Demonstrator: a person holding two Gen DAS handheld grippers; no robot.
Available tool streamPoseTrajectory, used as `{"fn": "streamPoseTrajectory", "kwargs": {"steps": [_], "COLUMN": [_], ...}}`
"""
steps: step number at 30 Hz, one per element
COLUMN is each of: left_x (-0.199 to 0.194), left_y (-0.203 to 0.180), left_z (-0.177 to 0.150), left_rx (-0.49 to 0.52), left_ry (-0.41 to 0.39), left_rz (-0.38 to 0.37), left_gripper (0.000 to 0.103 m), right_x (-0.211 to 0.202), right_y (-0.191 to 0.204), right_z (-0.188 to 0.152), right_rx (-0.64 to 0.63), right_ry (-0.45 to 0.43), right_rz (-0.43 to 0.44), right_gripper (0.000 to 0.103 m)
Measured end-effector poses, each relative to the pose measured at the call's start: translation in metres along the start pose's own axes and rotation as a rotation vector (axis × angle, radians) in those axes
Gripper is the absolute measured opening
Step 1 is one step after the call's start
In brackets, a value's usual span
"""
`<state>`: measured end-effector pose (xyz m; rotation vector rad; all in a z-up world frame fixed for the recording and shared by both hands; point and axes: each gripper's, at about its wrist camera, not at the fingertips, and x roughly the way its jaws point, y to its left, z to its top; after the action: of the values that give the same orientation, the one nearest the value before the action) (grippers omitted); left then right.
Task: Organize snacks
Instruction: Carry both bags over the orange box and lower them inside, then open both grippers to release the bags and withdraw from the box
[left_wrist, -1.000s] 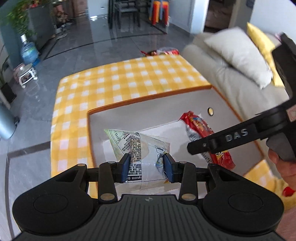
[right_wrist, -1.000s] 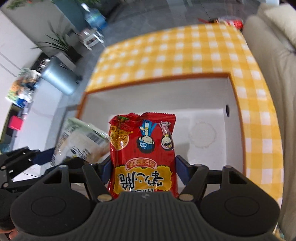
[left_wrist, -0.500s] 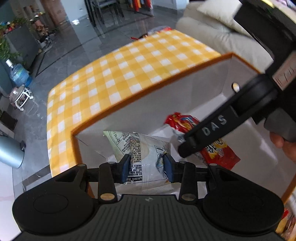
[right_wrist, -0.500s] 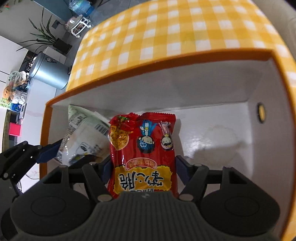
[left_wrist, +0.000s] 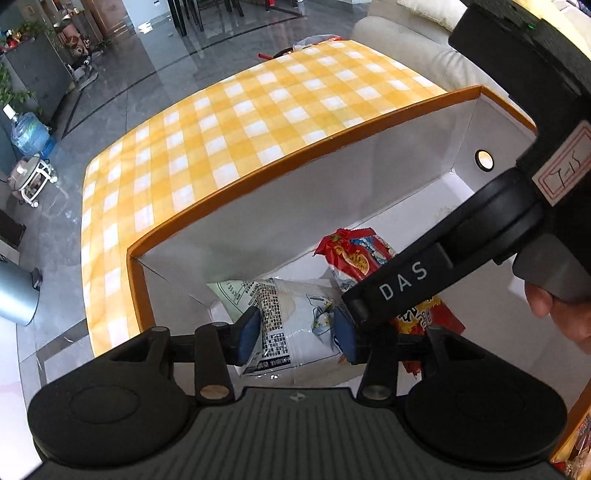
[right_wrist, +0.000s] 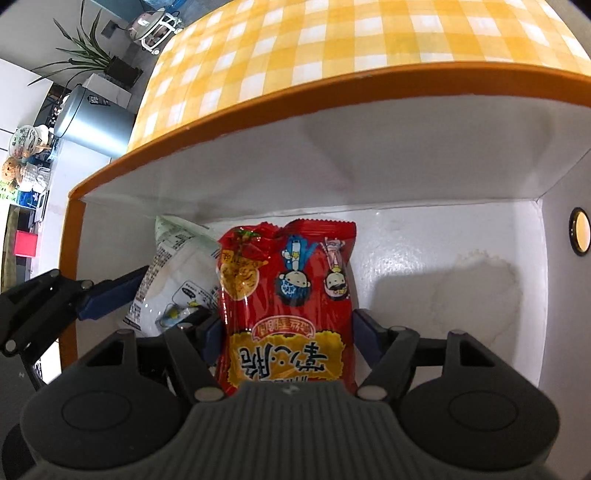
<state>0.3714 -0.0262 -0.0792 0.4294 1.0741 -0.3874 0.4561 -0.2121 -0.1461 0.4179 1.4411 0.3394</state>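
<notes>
An open box with an orange rim (left_wrist: 295, 158) and white inside stands on the table. My left gripper (left_wrist: 297, 334) reaches down into its near left corner, jaws opening. A white snack packet (left_wrist: 291, 317) lies loose between the blue pads on the box floor. My right gripper (right_wrist: 288, 338) is just right of it inside the box. Its pads still press a red snack packet (right_wrist: 288, 280), though its jaws are starting to open. The white packet (right_wrist: 177, 273) leans beside the red one (left_wrist: 354, 254). The right gripper's finger (left_wrist: 402, 284) crosses the left wrist view.
The box sits on a yellow checked tablecloth (left_wrist: 240, 122). Its right half has bare white floor (right_wrist: 461, 258) and a round hole (left_wrist: 484, 160) in the end wall. A pale sofa (left_wrist: 406, 40) lies behind, a grey bin (right_wrist: 96, 122) on the floor. A person's hand (left_wrist: 565, 321) grips the right handle.
Both grippers have sunk into the box with their packets. The left pads have spread apart from the white packet, which now rests on the box floor.
</notes>
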Motion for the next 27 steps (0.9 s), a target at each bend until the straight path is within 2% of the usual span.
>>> {"fn": "streamPoseTrajectory", "kwargs": {"steps": [2, 3, 5, 7, 14, 17, 21, 23, 27], "left_x": [-0.003, -0.005, -0.008, -0.011, -0.046, -0.066, -0.089, -0.097, -0.106], "left_y": [-0.001, -0.002, -0.003, -0.003, 0.005, 0.01, 0.021, 0.026, 0.03], "left_z": [-0.002, -0.003, -0.004, -0.005, -0.017, -0.026, -0.038, -0.043, -0.053], "left_rx": [0.01, 0.015, 0.019, 0.019, -0.038, -0.086, -0.167, -0.208, -0.25], "left_ry": [-0.004, -0.006, -0.004, -0.004, -0.044, -0.089, -0.143, -0.159, -0.172], "left_rz": [0.001, 0.006, 0.018, 0.023, -0.001, -0.03, -0.046, -0.05, -0.044], "left_gripper": [0.06, 0.071, 0.077, 0.077, 0.077, 0.077, 0.077, 0.077, 0.077], "right_x": [0.002, 0.002, 0.001, -0.002, -0.012, -0.012, -0.012, -0.011, -0.008], "right_y": [0.002, 0.002, 0.004, 0.005, 0.006, 0.007, 0.008, 0.01, 0.013], "right_z": [0.0, 0.0, 0.001, 0.001, -0.007, -0.01, -0.013, -0.013, -0.01], "right_rx": [-0.004, -0.004, -0.001, 0.002, 0.011, 0.029, 0.014, 0.012, 0.039], "right_ry": [-0.003, -0.005, -0.01, -0.018, -0.025, -0.017, -0.03, -0.037, -0.06], "right_rz": [-0.007, -0.011, -0.012, -0.005, 0.001, 0.026, 0.0, -0.009, -0.023], "right_gripper": [0.071, 0.071, 0.074, 0.077, 0.077, 0.073, 0.068, 0.062, 0.061]}}
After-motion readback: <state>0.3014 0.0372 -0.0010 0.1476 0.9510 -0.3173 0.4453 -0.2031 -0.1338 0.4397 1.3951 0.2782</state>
